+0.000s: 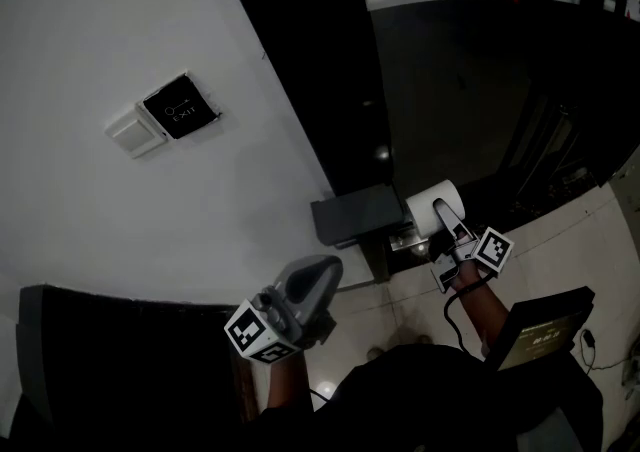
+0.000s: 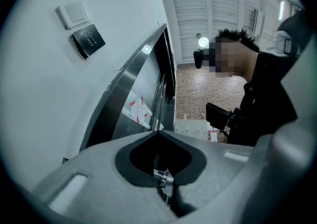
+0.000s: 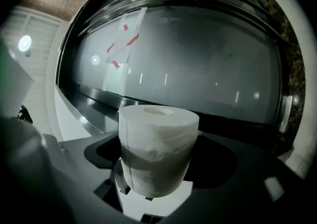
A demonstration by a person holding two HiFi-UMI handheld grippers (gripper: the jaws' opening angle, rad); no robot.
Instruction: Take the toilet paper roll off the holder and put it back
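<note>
Nearest us, our left gripper (image 1: 322,272) hangs at 6 o'clock, jaws pressed together on nothing. White wall (image 1: 120,20) fills 10 o'clock and dark glass panel (image 1: 470,90) fills 1 o'clock. Our right gripper (image 1: 447,218), at 4 o'clock, clamps the toilet paper roll (image 1: 428,206) — just beside a dark wall box (image 1: 352,212), at its 3 o'clock. A wall switch (image 1: 135,130) sits at 9 o'clock.

Full white cylindrical toilet paper roll (image 3: 157,148) (image 1: 428,202), soft and faintly dimpled, clamped between the fingers (image 1: 450,220) of the right gripper (image 1: 440,210). Stood on end in the right gripper view, hollow core opening facing up. Just right of the dark grey box-shaped wall holder (image 1: 355,213), beside its chrome bracket (image 1: 405,240); contact there not discernible.
</note>
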